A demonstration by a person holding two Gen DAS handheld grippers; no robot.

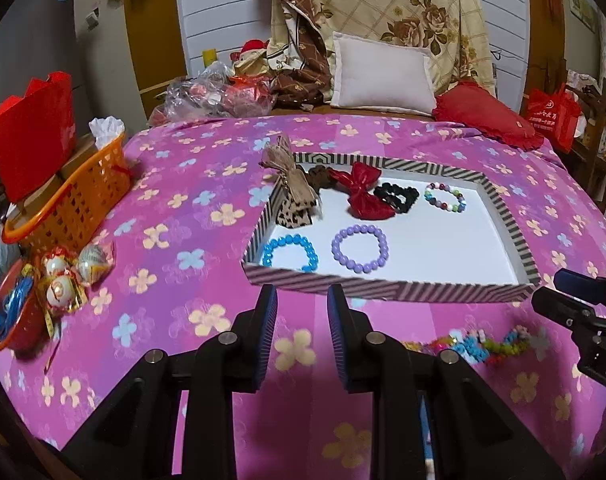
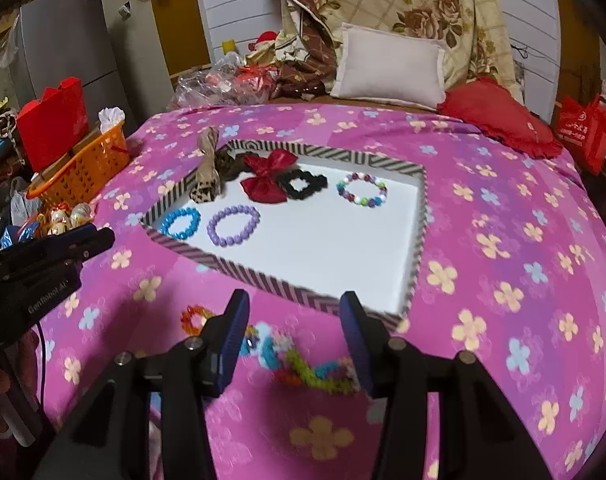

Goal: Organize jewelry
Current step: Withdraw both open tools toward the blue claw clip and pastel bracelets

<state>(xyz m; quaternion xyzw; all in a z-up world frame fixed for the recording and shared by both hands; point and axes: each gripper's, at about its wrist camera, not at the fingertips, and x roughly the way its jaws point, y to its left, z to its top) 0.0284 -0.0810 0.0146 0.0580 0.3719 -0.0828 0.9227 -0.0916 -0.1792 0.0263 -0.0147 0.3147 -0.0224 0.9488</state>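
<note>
Colourful bead chain waits on the bedspread, just outside the tray

The right gripper (image 2: 295, 340) hangs spread and empty above the bead chain (image 2: 303, 360), low in the frame, near the striped tray (image 2: 419, 240). The left gripper (image 1: 303, 312) is parted too, holding nothing. The chain looks light, floppy and slippery; I would pinch it across the middle, where the beads bunch up.

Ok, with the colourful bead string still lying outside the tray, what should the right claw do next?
Probably lower the right claw onto the colourful bead string and close. It lies on the bedspread between the open claw's fingers, outside the striped tray, where the other pieces already lie.
</note>
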